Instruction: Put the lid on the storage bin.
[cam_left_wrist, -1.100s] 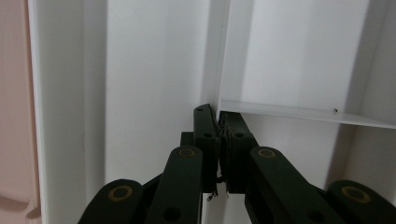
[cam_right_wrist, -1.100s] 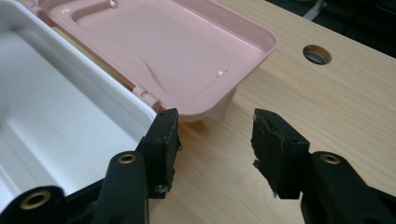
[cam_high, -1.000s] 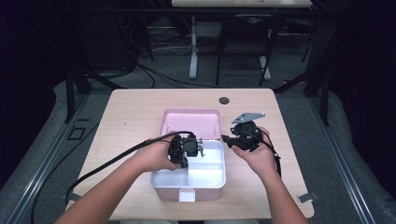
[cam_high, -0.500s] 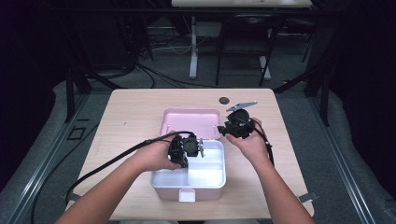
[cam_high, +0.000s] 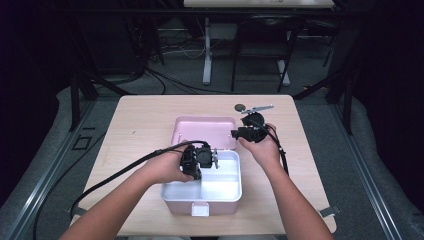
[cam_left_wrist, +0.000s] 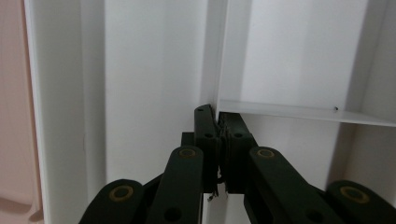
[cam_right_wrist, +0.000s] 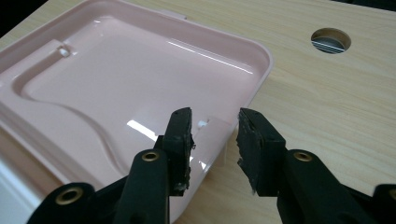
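A white box (cam_high: 220, 193) with inner compartments stands near the table's front edge. Its pink lid (cam_high: 202, 131) lies open and flat behind it. My left gripper (cam_high: 213, 157) reaches over the box from the left; in the left gripper view it (cam_left_wrist: 218, 127) is shut on the thin white divider wall (cam_left_wrist: 217, 56) inside the box. My right gripper (cam_high: 235, 133) is at the lid's right front corner. In the right gripper view it (cam_right_wrist: 215, 125) stands open, with the pink lid's (cam_right_wrist: 116, 84) corner edge between its jaws.
The light wooden table (cam_high: 140, 125) has a round cable hole (cam_high: 240, 106) behind the lid, which the right gripper view has too (cam_right_wrist: 330, 39). A black cable (cam_high: 115, 175) trails left from my left gripper. Dark floor and table frames lie beyond.
My right gripper has moved away from the person and slightly left, from beside the box to the lid's right corner. The left gripper has stayed on the divider.
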